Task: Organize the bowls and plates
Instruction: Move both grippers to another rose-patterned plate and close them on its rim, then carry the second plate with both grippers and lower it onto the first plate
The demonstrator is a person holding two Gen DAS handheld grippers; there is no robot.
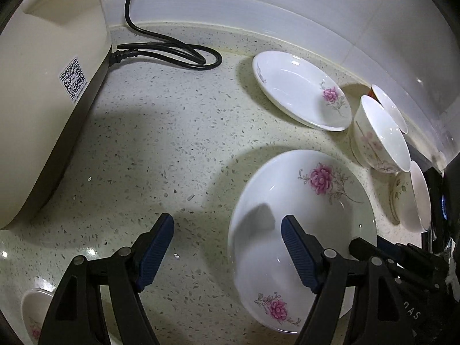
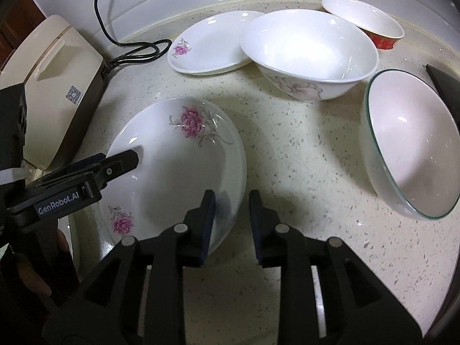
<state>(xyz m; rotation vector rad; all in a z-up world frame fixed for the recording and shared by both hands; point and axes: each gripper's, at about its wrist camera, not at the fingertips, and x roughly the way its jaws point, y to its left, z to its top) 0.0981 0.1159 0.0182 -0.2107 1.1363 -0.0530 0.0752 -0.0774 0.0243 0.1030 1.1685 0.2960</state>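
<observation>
Plates: two with pink flowers, large plate [image 2: 184,158] at 9 o'clock, small plate [image 2: 210,43] at 12 o'clock.
Bowls: three, flowered bowl [image 2: 310,51], red bowl [image 2: 382,40], glass-rimmed bowl [image 2: 408,143] at 3 o'clock.
Grippers: two, left gripper [image 1: 227,220], right gripper [image 2: 231,198].
Appliance [image 1: 43,100]: one.
Cable [image 1: 126,53]: one.

Left gripper [image 1: 227,230] gapes wide; right gripper [image 2: 232,198] slightly parted.

Your large pink-flowered plate [image 2: 184,155] flat on the speckled counter, smaller matching plate [image 2: 210,43] at its one o'clock, floral bowl [image 2: 310,54] upright beside that, red bowl [image 2: 365,20] behind, glass-rimmed bowl [image 2: 408,143] tilted at three o'clock.
</observation>
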